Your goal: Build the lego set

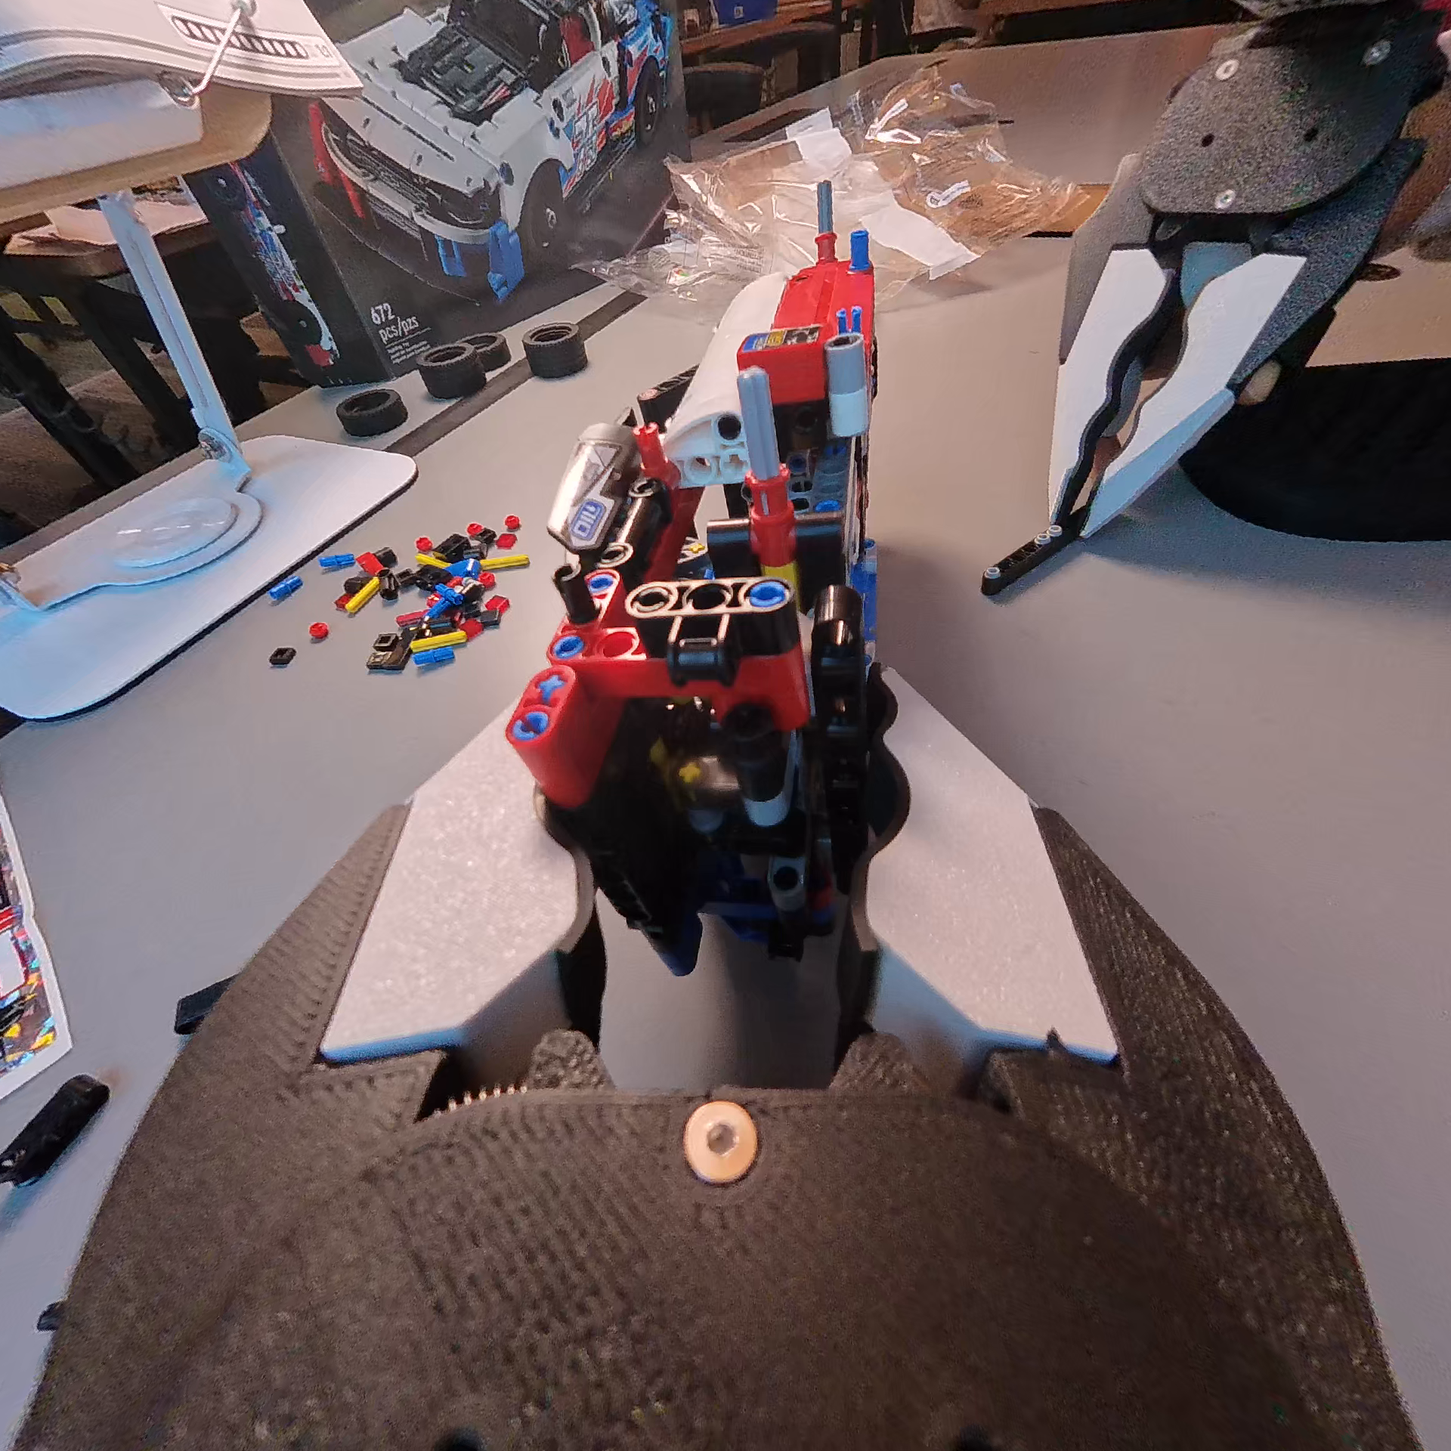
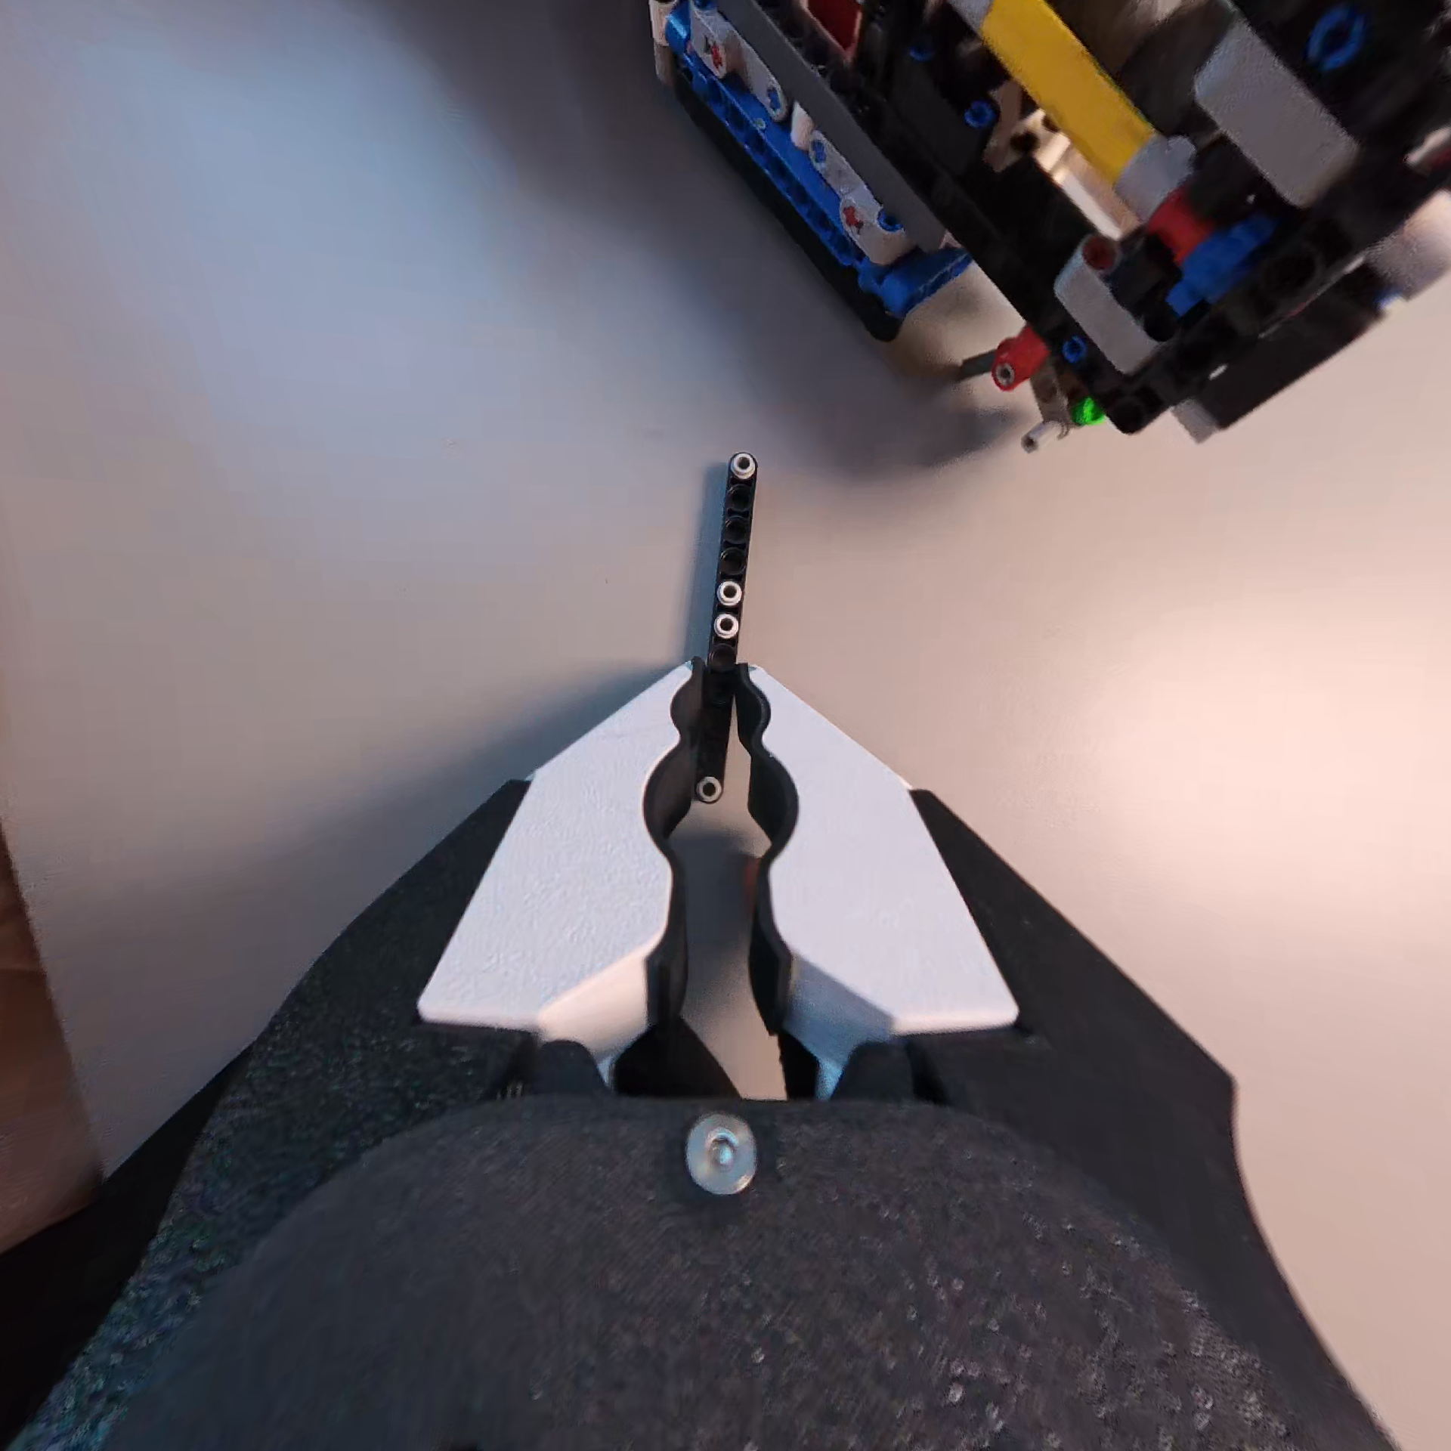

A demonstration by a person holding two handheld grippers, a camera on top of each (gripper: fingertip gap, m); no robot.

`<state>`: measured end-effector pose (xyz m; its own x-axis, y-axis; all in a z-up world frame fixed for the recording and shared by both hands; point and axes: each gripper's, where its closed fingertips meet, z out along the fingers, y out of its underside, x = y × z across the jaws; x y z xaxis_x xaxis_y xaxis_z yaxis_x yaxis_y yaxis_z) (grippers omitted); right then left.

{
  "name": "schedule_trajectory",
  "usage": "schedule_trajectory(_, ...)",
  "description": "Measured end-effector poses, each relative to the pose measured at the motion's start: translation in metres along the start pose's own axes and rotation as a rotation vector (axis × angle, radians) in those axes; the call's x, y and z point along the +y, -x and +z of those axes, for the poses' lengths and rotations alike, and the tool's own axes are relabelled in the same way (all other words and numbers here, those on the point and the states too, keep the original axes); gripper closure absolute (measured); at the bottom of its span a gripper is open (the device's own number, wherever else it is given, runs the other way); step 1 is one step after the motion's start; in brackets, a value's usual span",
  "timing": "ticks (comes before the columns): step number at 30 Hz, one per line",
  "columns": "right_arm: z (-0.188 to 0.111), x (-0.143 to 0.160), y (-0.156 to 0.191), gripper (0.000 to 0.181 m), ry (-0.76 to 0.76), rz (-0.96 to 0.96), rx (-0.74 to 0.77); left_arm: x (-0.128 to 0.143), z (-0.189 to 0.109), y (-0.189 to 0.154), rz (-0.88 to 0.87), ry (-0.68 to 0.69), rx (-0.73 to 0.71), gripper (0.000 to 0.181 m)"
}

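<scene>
Clamped between the jaws of the left gripper [image 1: 710, 785] is the half-built car [image 1: 707, 597], held upright above the bench [image 1: 1138, 746]. To the right, the right gripper [image 2: 721, 675] is closed narrowly on a black beam [image 2: 729, 581] whose far end rests on the bench. Loose pieces [image 1: 424, 597] lie far left, near the box [image 1: 471, 180]. For a clean fit, the beam's holes should probably be lined up with the car's pins before pressing.

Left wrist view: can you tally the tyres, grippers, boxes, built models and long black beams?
Loose tyres: 4
Grippers: 2, the left gripper and the right gripper
Set box: 1
Part-built model: 1
Long black beam: 1
Total: 9
</scene>
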<state>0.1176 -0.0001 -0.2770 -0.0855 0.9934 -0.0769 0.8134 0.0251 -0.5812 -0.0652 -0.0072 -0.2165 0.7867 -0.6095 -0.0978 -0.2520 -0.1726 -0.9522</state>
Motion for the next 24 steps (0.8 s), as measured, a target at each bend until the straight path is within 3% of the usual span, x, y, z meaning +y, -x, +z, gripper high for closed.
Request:
schedule_trajectory(6,0.000,0.002,-0.005,0.171,0.048,0.002,-0.050,0.000,0.000,0.000,0.008,0.002,-0.003,0.111)
schedule_trajectory(14,0.004,-0.006,-0.003,0.166,0.088,-0.198,0.079,0.000,0.000,0.000,0.008,0.001,0.007,0.112)
schedule_trajectory(18,0.007,-0.007,-0.002,0.177,0.108,-0.206,0.023,0.000,-0.001,-0.002,0.019,0.000,0.013,0.112)
schedule_trajectory(20,-0.004,-0.025,0.009,0.177,0.066,-0.304,-0.039,0.000,-0.001,-0.004,0.034,-0.006,0.021,0.114)
schedule_trajectory(24,-0.056,-0.102,0.021,0.177,-0.039,-0.480,-0.081,-0.001,-0.002,-0.008,0.045,-0.015,0.054,0.117)
